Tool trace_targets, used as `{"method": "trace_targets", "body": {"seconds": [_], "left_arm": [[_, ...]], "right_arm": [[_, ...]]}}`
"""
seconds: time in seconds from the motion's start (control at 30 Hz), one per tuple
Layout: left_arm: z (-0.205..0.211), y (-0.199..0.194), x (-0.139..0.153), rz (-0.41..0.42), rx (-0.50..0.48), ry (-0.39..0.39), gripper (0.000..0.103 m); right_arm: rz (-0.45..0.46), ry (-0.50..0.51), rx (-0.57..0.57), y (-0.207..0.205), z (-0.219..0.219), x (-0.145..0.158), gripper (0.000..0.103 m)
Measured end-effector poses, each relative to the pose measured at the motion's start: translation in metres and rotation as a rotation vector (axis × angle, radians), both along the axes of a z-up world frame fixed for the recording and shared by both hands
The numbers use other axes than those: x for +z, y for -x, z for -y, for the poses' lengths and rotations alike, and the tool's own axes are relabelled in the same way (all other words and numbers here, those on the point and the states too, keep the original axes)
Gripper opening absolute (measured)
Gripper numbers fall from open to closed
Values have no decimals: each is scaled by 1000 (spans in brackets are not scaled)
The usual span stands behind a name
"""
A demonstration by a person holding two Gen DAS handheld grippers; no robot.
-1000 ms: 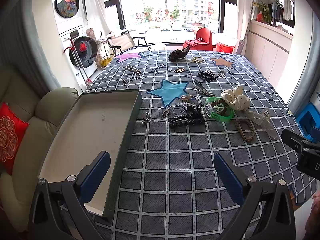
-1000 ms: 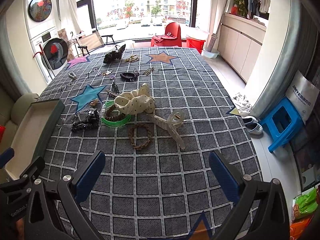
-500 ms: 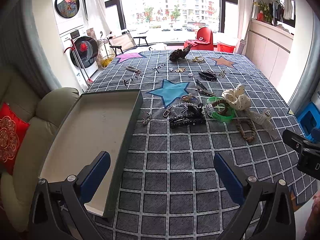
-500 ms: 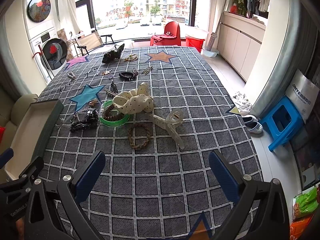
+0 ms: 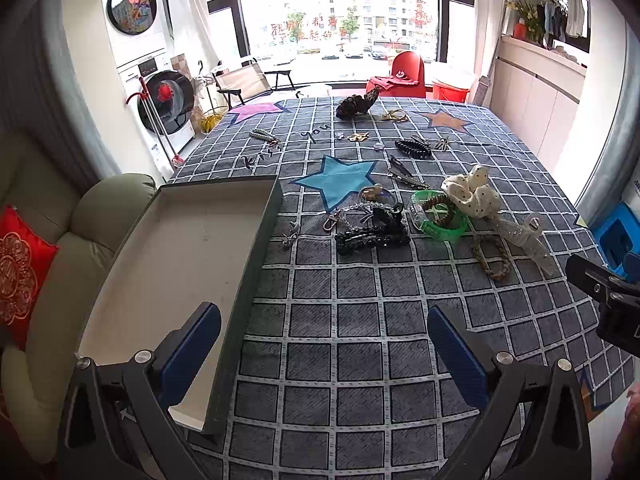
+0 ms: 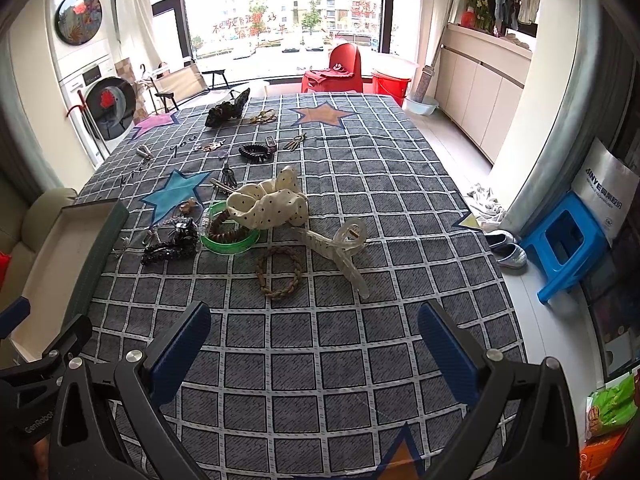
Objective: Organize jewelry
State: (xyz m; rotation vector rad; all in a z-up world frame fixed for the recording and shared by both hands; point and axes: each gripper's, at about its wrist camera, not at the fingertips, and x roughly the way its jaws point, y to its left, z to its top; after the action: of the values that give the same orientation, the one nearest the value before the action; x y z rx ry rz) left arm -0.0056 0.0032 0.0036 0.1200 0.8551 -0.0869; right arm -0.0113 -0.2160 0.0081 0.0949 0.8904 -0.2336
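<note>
Both views have edged forward; right tongs [image 6: 312, 344] spread over the tablecloth [image 6: 340, 320].

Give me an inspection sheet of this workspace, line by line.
Surface: grey checked tablecloth with star patches.
Job's things: shallow tray at the left edge, nothing in it; black hair clip, green bangle, dotted cream scrunchie, braided ring and clear claw clip clustered mid-table; smaller pieces farther back.
Clutter: nothing seen apart from the accessories.
Grippers: left gripper and right gripper open, holding nothing, short of the cluster.
Cables: nothing seen.
Surroundings: sofa left, blue stool right, window beyond.
</note>
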Motion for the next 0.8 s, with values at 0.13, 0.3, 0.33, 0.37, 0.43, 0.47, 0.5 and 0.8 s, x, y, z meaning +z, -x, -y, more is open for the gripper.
{"method": "trace_targets", "body": {"seconds": [0.13,0.3,0.33,0.37,0.43,0.47,0.5,0.8], "left_arm": [[1,0,0,-1,-5,-2,103],[3,0,0,-4,-6,-4,103],[3,0,0,-6,-7,-4,103],[3,0,0,-6,-7,-4,103],[4,-1,0,-8,-9,-5,103],[5,0,0,-8,-9,-5,103],[5,-1,0,-8,-9,-5,103],[5,-1,-1,-13,-9,-5,103]], "right_arm": [[0,0,0,0,0,1,103],[0,0,-1,0,0,1,103],[0,-1,0,0,0,1,103],[0,0,-1,0,0,1,103],[0,0,-1,0,0,1,103],[1,0,-1,0,0,0,103],[0,0,0,0,0,1,103],[-5,-4,-3,-1,2,0,103]]}}
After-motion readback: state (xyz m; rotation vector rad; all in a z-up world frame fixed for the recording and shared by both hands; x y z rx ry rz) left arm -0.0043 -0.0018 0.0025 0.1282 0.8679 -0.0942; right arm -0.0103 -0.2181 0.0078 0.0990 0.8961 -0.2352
